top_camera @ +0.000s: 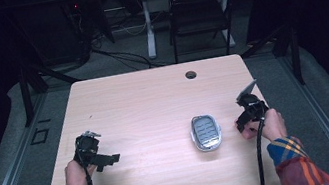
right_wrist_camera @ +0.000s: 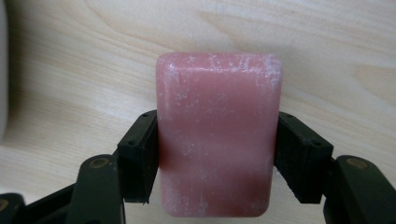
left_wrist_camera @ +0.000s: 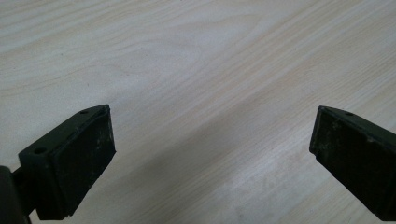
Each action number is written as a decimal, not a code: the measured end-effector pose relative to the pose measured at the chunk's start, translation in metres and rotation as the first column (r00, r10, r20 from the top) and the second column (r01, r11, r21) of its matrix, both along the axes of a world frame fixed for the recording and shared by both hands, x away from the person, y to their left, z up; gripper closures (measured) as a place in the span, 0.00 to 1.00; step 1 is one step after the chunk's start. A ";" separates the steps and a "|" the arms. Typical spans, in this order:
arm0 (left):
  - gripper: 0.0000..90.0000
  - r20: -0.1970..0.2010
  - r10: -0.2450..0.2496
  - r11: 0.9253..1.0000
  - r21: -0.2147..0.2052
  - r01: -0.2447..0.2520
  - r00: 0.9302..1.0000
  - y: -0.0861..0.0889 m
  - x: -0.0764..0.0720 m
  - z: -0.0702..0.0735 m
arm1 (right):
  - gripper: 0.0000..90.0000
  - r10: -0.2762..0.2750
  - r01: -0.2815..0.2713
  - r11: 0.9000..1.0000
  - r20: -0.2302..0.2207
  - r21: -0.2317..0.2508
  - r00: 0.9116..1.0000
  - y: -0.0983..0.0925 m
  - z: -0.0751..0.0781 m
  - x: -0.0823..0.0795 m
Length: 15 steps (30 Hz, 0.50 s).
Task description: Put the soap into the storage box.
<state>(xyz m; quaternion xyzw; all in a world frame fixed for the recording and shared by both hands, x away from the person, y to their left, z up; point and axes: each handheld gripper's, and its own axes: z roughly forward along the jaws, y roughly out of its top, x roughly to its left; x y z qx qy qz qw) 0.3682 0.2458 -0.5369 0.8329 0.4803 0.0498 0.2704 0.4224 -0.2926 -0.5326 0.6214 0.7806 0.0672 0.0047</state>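
A pink bar of soap point(right_wrist_camera: 217, 133), rounded at the corners and dusted white, lies lengthwise between the black jaws of my right gripper point(right_wrist_camera: 217, 156), which press on both its long sides. From above, the right gripper point(top_camera: 244, 120) is at the table's right edge, just right of a silvery soap dish point(top_camera: 205, 132) with a ribbed grey inside. My left gripper point(left_wrist_camera: 212, 149) stands open over bare wood, nothing between its pads. In the high view the left gripper point(top_camera: 108, 159) rests near the table's front left.
The light wooden table point(top_camera: 154, 104) has a round cable hole point(top_camera: 191, 74) near its far edge. A black chair point(top_camera: 200, 13) and a desk leg stand on the floor beyond it. A pale curved edge point(right_wrist_camera: 3, 79) shows at the far left of the right gripper view.
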 end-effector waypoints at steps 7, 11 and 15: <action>0.00 0.001 -0.007 1.000 0.001 0.007 1.000 0.000 0.000 0.000 | 0.41 0.015 -0.015 1.000 -0.001 0.002 1.000 -0.002 0.009 -0.001; 0.00 -0.001 -0.005 1.000 -0.001 0.005 1.000 0.000 -0.001 0.000 | 0.41 0.015 -0.015 1.000 -0.002 -0.005 1.000 -0.004 0.013 -0.002; 0.00 -0.004 -0.004 1.000 -0.001 0.004 1.000 -0.001 0.000 0.000 | 0.41 0.009 -0.009 1.000 0.004 -0.002 1.000 -0.005 0.019 -0.003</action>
